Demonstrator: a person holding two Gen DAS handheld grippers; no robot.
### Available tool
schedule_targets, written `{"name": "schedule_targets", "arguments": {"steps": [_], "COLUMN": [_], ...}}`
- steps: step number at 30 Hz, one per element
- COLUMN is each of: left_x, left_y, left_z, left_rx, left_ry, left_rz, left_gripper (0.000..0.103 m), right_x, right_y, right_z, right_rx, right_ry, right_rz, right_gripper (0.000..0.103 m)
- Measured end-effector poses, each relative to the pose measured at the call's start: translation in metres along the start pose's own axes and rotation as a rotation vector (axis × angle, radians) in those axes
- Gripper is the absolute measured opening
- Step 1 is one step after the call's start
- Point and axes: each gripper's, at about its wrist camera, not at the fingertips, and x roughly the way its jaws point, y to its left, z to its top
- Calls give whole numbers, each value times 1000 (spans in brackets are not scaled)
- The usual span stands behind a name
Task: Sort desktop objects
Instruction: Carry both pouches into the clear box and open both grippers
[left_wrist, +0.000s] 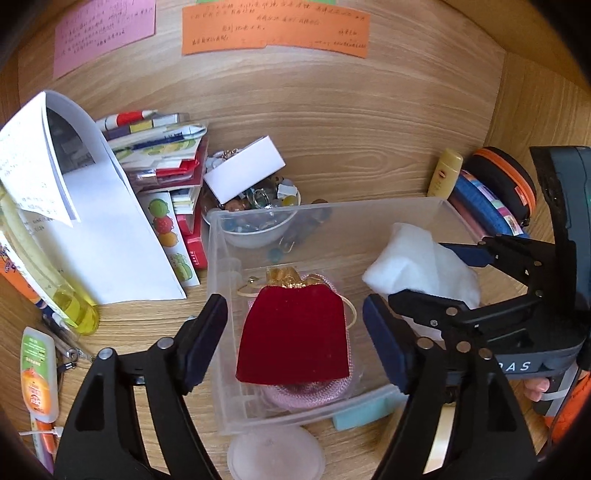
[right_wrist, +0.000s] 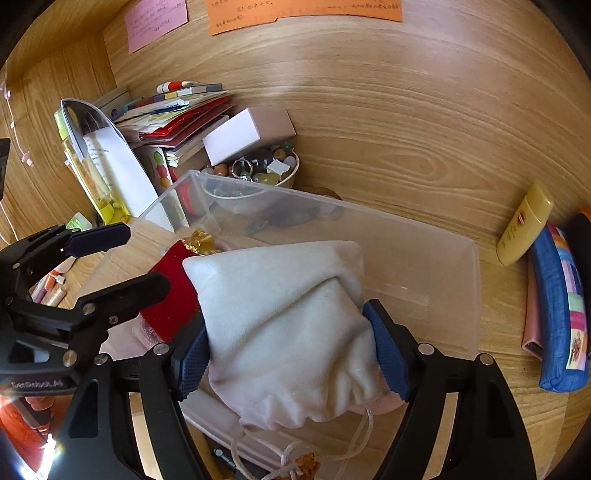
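Observation:
A clear plastic box stands on the wooden desk. Inside it a red velvet pouch with a gold top lies on a pink mesh pouch. My left gripper is open above the red pouch, its pads wide of the cloth on both sides. My right gripper is shut on a white drawstring pouch, held over the box with its cords dangling below. From the left wrist view, the right gripper and white pouch sit over the box's right half. The right wrist view shows the left gripper by the red pouch.
Behind the box is a white bowl of beads and a stack of booklets. White papers and a yellow bottle are on the left. A lotion tube, a blue case and an orange-zipped case are on the right.

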Motion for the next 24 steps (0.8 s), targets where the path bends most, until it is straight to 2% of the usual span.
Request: {"name": "schedule_targets", "arguments": {"steps": [7, 9, 11, 15, 20, 21, 23, 24], "left_x": [-14, -19, -22, -32, -45, -48, -53, -55], "left_y": [3, 5, 5, 6, 6, 6, 8, 9], "left_z": [-2, -3, -2, -3, -6, -8, -13, -16], "left_rx": [-8, -13, -17, -16, -5, -1, 4, 6], "left_ry": [-14, -22, -29, -45, -63, -65, -74, -77], "left_rz": [12, 13, 14, 13, 22, 28, 38, 40], "left_gripper": [79, 79, 79, 79, 80, 81, 95, 96], "right_x": [-10, -14, -22, -36, -55, -59, -69, -74], "right_y": [2, 4, 4, 3, -7, -8, -11, -11], "right_z": [-5, -6, -8, -10, -16, -18, -22, -25], "right_rx": [17, 9, -1, -23, 13, 19, 26, 26], "right_ry": [28, 26, 9, -20, -49, -57, -77, -85], "right_rz": [9, -2, -21, -58, -54, -53, -69, -79], "right_gripper": [75, 78, 87, 87, 87, 87, 87, 87]}}
